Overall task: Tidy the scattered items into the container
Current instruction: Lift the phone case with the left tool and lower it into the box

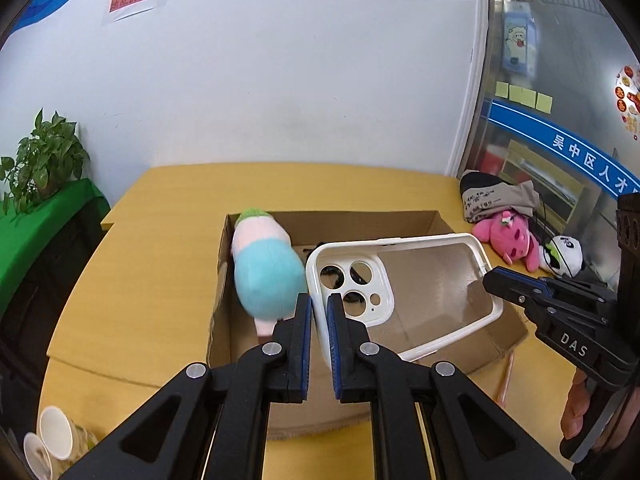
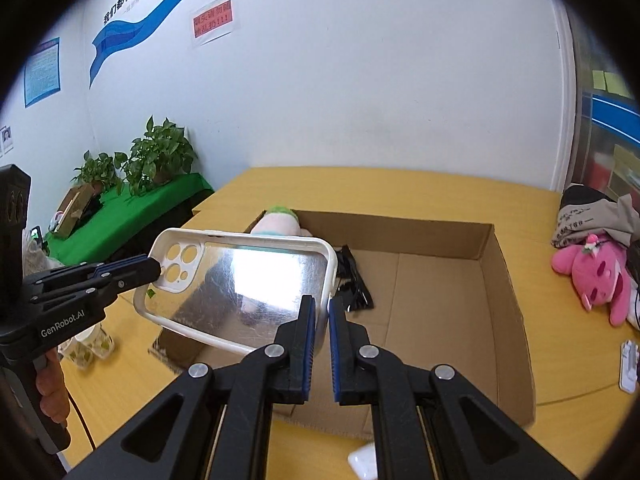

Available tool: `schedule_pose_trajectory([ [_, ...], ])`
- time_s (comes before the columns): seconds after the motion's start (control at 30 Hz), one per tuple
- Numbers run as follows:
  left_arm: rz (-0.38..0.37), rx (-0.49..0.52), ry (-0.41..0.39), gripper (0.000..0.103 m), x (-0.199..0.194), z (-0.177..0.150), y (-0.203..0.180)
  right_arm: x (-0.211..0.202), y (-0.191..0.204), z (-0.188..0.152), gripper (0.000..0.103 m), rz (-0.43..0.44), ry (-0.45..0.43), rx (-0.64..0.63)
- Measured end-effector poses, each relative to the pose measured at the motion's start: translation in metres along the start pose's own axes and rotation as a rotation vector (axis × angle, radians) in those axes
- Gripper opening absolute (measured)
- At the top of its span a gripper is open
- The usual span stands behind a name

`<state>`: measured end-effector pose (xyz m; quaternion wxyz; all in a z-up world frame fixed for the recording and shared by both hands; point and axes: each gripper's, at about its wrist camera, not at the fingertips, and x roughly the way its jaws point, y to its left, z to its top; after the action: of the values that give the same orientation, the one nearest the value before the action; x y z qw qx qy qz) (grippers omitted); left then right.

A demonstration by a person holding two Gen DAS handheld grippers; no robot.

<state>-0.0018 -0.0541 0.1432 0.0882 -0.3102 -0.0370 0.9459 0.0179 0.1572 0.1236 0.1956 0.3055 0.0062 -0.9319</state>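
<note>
A white-rimmed clear phone case (image 1: pixel 420 280) (image 2: pixel 256 284) is held over the open cardboard box (image 1: pixel 360 220) (image 2: pixel 496 276). My left gripper (image 1: pixel 319 312) is shut on its camera-hole end. My right gripper (image 2: pixel 322 316) is shut on the opposite end; it also shows in the left wrist view (image 1: pixel 490 278). The left gripper shows in the right wrist view (image 2: pixel 154 270). A pastel plush toy (image 1: pixel 266 264) (image 2: pixel 280 218) and a black item (image 2: pixel 352 280) lie inside the box.
A pink plush (image 1: pixel 510 240) (image 2: pixel 600 276), a panda plush (image 1: pixel 564 256) and a grey cloth bag (image 1: pixel 496 196) (image 2: pixel 592 212) lie on the yellow table at the right. Paper cups (image 1: pixel 52 436) (image 2: pixel 90 344) stand at the left front. A white object (image 2: pixel 629 364) lies at the right edge.
</note>
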Motion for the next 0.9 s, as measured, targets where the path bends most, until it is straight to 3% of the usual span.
schedule_pose_trajectory([
  [0.23,0.016,-0.009,0.078,0.008,0.046,0.022,0.015,0.042,-0.011,0.02,0.006,0.002,0.061,0.035],
  [0.53,0.001,-0.063,0.235,0.008,0.109,-0.005,0.031,0.106,-0.025,-0.004,0.006,-0.005,0.202,0.088],
  [0.9,0.02,-0.085,0.384,0.008,0.152,-0.035,0.043,0.152,-0.022,-0.039,0.006,0.009,0.325,0.124],
])
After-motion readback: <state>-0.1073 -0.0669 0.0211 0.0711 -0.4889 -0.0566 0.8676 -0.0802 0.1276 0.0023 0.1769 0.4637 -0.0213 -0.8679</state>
